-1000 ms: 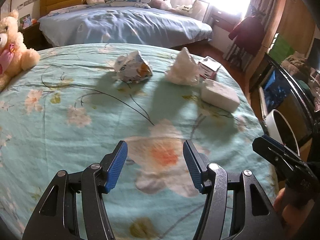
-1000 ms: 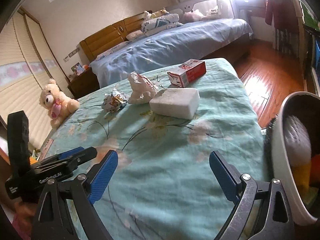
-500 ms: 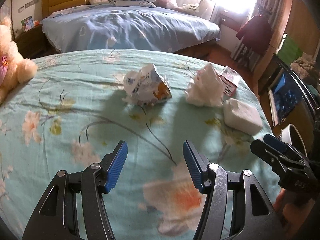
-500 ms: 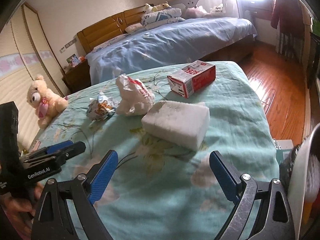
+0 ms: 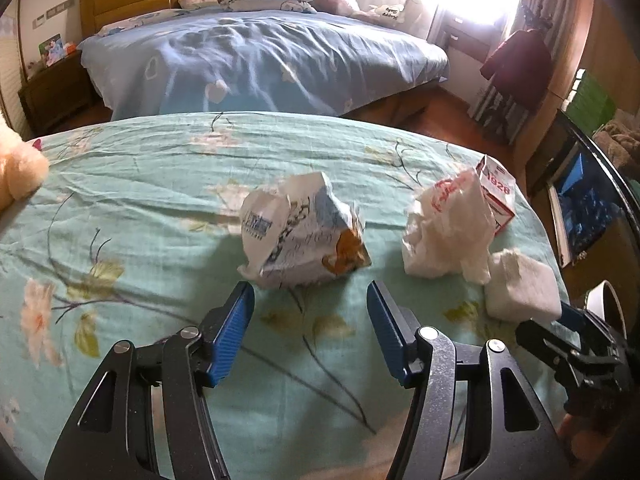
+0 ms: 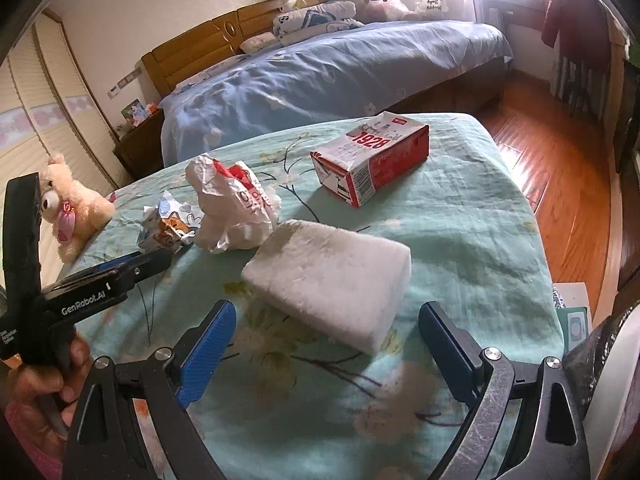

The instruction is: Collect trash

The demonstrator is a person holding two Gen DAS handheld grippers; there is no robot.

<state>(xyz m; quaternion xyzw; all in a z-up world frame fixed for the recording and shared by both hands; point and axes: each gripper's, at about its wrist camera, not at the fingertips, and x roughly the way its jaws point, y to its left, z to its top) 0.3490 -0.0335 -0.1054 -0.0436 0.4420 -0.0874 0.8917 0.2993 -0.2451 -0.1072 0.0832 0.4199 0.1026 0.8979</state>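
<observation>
Trash lies on a green floral bedspread (image 5: pixel 140 208): a crumpled printed wrapper (image 5: pixel 300 232), a crumpled white bag with red print (image 5: pixel 444 228), a white foam block (image 5: pixel 522 290) and a red-and-white carton (image 5: pixel 498 194). My left gripper (image 5: pixel 310 312) is open and empty, just short of the wrapper. My right gripper (image 6: pixel 326 334) is open and empty, its fingers on either side of the near end of the foam block (image 6: pixel 332 284). The bag (image 6: pixel 232 208), carton (image 6: pixel 370 158) and wrapper (image 6: pixel 168 230) lie beyond it.
A white bin (image 6: pixel 612 396) stands at the bed's right edge. A teddy bear (image 6: pixel 74 204) sits at the far left of the bedspread. A second bed with blue covers (image 5: pixel 256 56) stands behind. Wooden floor (image 6: pixel 560 152) lies to the right.
Both grippers have moved forward over the bedspread: the left toward the wrapper, the right up to the foam block. Both stayed open.
</observation>
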